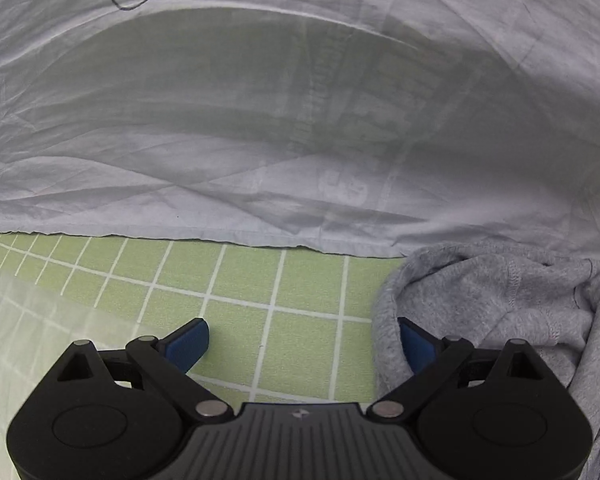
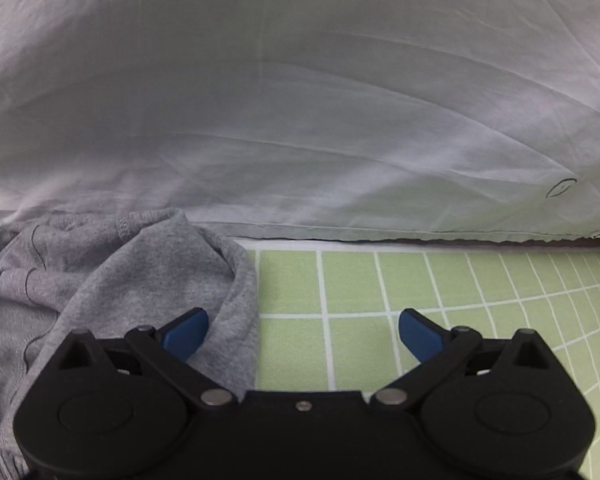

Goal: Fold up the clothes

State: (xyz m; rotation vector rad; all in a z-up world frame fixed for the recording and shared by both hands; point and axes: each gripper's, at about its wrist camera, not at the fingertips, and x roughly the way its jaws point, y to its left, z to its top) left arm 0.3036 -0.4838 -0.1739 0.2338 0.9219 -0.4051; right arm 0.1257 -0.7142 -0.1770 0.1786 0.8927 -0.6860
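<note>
Grey sweatshirt sat crumpled in the lower right of your left wrist view and lower left of your right wrist view, on the green grid mat, its far edge touching the white sheet. Your left gripper was spread wide, holding nothing; its right pad sat right at the rolled fleece edge. Your right gripper was also spread and empty, its left pad over the fabric.

Risks, as I judged them: closing there could've pinched several bunched layers at once and dragged the whole heap instead of one edge. The sheet hem lay close enough to snag too.

Material: thick heathered knit, soft, stitched seams, rounded folds. The sheet was thin, creased cotton with a printed cartoon at the upper edge of the left view.
</note>
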